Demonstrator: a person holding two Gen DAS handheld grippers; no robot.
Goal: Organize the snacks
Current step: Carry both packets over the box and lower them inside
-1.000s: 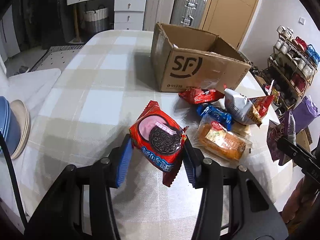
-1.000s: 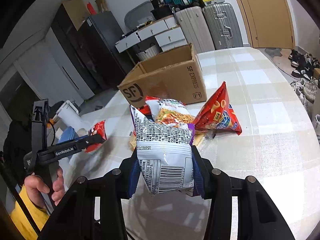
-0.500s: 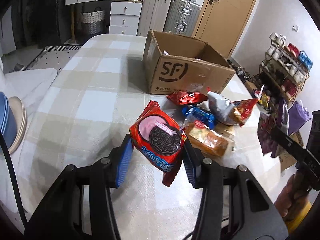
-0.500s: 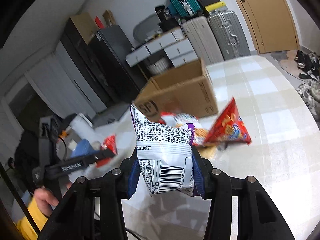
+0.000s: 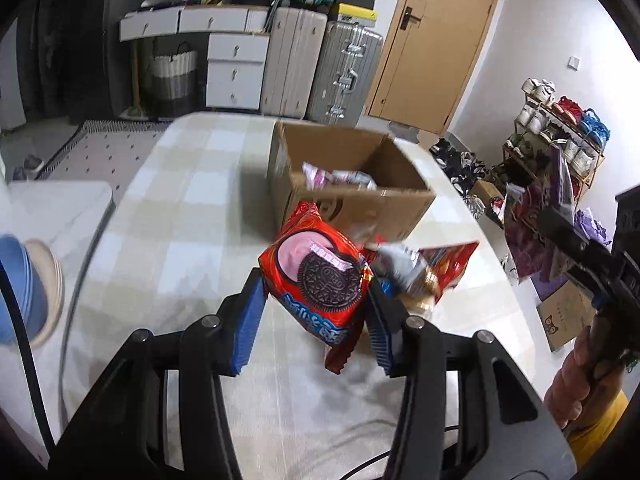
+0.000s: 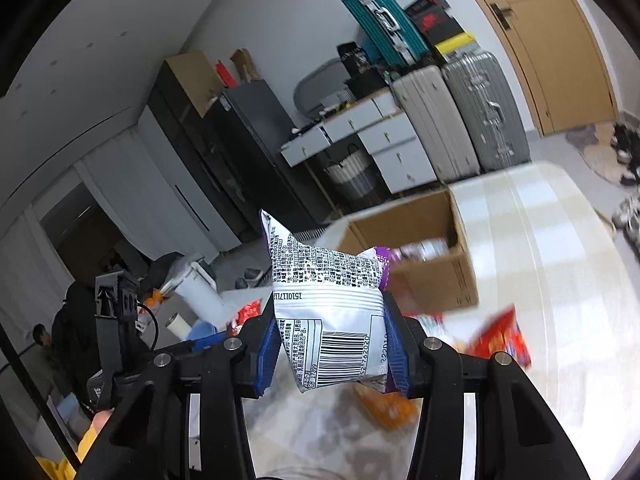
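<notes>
Nearest in the left wrist view, the left gripper (image 5: 316, 312) has its jaws clamped on a red Oreo packet (image 5: 318, 276), held clear above the checked surface (image 5: 168, 240). In the right wrist view the right gripper (image 6: 330, 354) is likewise clamped on a silver and purple snack bag (image 6: 332, 312), barcode side toward the camera, also off the surface.

Just beyond both packets lies the loose pile of snacks (image 5: 424, 268) (a red chip bag and some blurred wrappers) not yet sorted. Farther back stands the open cardboard box (image 5: 352, 184), with at least one pale wrapper already lying inside it.

The step in hand looks like the carry: two snacks gripped and on their way to the box. The next move calls for bringing each packet over the box opening, clear of the near wall and flaps, and only then parting the jaws so the packets drop inside.
</notes>
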